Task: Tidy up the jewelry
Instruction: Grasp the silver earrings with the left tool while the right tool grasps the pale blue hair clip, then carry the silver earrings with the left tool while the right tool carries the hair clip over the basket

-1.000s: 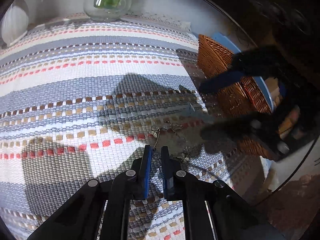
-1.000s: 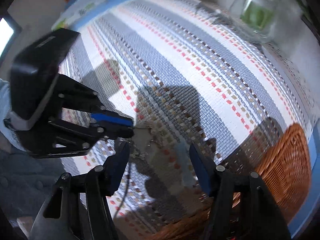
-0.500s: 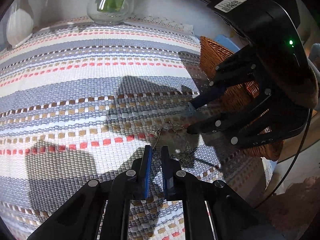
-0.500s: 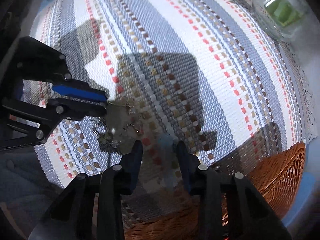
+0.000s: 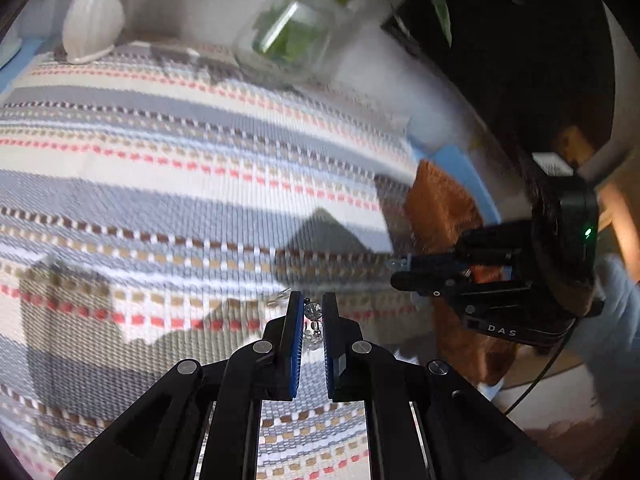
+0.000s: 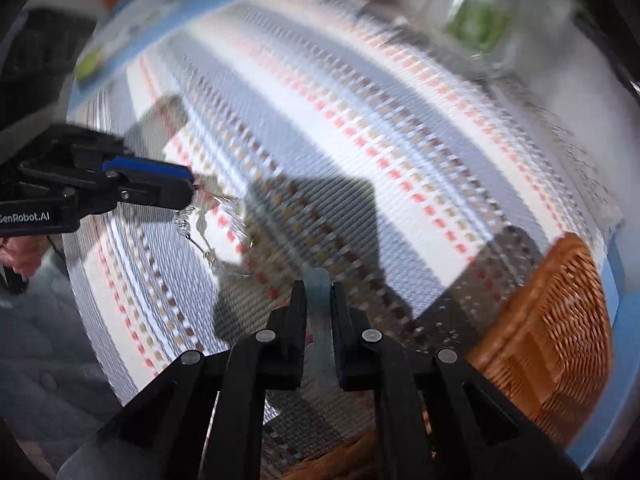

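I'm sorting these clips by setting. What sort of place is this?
Probably a home, a table dressed for daily use: a striped woven cloth in grey, cream and coral, a clear glass vase of green cuttings at the back, and a brown wicker basket at the edge.

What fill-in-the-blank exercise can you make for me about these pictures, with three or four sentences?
1. The left gripper is shut on clear-beaded ____.
2. The brown basket is made of ____.
3. The glass vase holds ____ leaves.
4. The woven mat has a pattern of ____.

Missing words: jewelry; wicker; green; stripes.
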Motion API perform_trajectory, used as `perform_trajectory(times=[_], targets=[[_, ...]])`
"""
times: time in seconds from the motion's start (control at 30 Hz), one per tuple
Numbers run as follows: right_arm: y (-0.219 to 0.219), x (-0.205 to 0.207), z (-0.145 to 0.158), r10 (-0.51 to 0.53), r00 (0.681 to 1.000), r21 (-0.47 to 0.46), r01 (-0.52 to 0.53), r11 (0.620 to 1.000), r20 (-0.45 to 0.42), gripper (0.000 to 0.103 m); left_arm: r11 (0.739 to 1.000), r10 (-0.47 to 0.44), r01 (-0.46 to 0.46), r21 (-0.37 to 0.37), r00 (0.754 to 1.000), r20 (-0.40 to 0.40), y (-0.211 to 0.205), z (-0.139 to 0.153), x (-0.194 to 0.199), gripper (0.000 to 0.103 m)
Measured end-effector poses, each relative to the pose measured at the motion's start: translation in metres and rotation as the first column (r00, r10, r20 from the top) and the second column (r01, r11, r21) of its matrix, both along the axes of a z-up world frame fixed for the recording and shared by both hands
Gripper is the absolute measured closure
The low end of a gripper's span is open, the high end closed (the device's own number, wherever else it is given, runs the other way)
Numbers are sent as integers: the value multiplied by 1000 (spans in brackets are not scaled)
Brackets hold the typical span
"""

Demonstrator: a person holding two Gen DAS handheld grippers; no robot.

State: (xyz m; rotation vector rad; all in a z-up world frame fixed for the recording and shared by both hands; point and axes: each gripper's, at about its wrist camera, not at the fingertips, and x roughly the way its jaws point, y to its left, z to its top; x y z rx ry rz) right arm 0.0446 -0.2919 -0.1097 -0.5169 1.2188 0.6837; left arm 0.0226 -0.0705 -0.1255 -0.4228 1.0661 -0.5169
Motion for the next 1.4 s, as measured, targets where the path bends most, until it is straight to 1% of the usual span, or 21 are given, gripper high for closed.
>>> perform_trajectory(times=[0.1, 0.17, 0.2, 0.23, 0.27, 0.4, 0.53, 0.63, 0.73, 0.8, 0.9, 0.93, 1.0, 1.1, 1.2, 1.23, 1.3, 1.33, 1.4], targets=[[-14, 0, 21, -55, 998, 79, 53, 995, 27, 90, 999, 10, -9, -39, 1000, 8, 6, 13, 3, 94], [-24, 2, 36, -88, 996, 149, 84, 985, 26, 91, 997, -1, 2, -77, 1000, 13, 10, 24, 8, 94], [-23, 2, 41, -100, 995, 175, 93, 980, 30, 91, 996, -8, 10, -91, 1000, 22, 9, 32, 10, 94], [-30, 3, 50, -118, 992, 205, 108, 973, 37, 91, 995, -15, 18, -96, 999, 32, 9, 41, 14, 94], [-17, 3, 50, -128, 991, 223, 116, 968, 44, 90, 994, -25, 30, -102, 999, 48, 8, 50, 16, 94], [-24, 9, 67, -185, 978, 279, 152, 948, 95, 91, 991, -67, 79, -107, 991, 114, -4, 82, 24, 94], [-38, 8, 87, -230, 964, 305, 182, 935, 130, 90, 983, -134, 155, -100, 971, 197, -24, 118, 31, 94], [-55, 3, 94, -275, 949, 310, 217, 925, 155, 91, 970, -206, 230, -74, 946, 250, -52, 138, 43, 94], [-78, -3, 102, -339, 924, 326, 270, 906, 177, 90, 954, -264, 293, -64, 923, 280, -81, 152, 54, 94], [-93, -8, 107, -378, 906, 336, 302, 892, 189, 91, 939, -304, 336, -70, 908, 287, -103, 158, 62, 94], [-118, -17, 111, -445, 873, 364, 355, 861, 200, 91, 920, -355, 386, -71, 894, 273, -131, 154, 65, 94], [-127, -20, 111, -474, 859, 379, 380, 844, 196, 91, 912, -378, 406, -61, 887, 264, -142, 149, 66, 94], [-139, -24, 107, -510, 839, 386, 413, 825, 192, 91, 898, -416, 438, -45, 878, 236, -162, 140, 67, 94], [-154, -28, 93, -557, 813, 379, 467, 799, 172, 91, 878, -468, 479, -17, 864, 188, -191, 119, 70, 94], [-163, -32, 75, -593, 795, 379, 513, 771, 130, 91, 864, -501, 502, 34, 852, 153, -211, 100, 71, 94], [-165, -35, 68, -600, 792, 369, 526, 766, 116, 91, 856, -517, 515, 55, 844, 140, -219, 92, 71, 94], [-166, -38, 56, -602, 792, 350, 538, 767, 100, 91, 837, -546, 538, 98, 829, 121, -232, 79, 70, 94], [-167, -41, 51, -606, 790, 341, 546, 765, 95, 91, 824, -565, 552, 131, 817, 114, -240, 72, 69, 94], [-170, -45, 40, -621, 780, 333, 568, 753, 75, 91, 799, -595, 575, 175, 799, 94, -253, 59, 68, 94]])
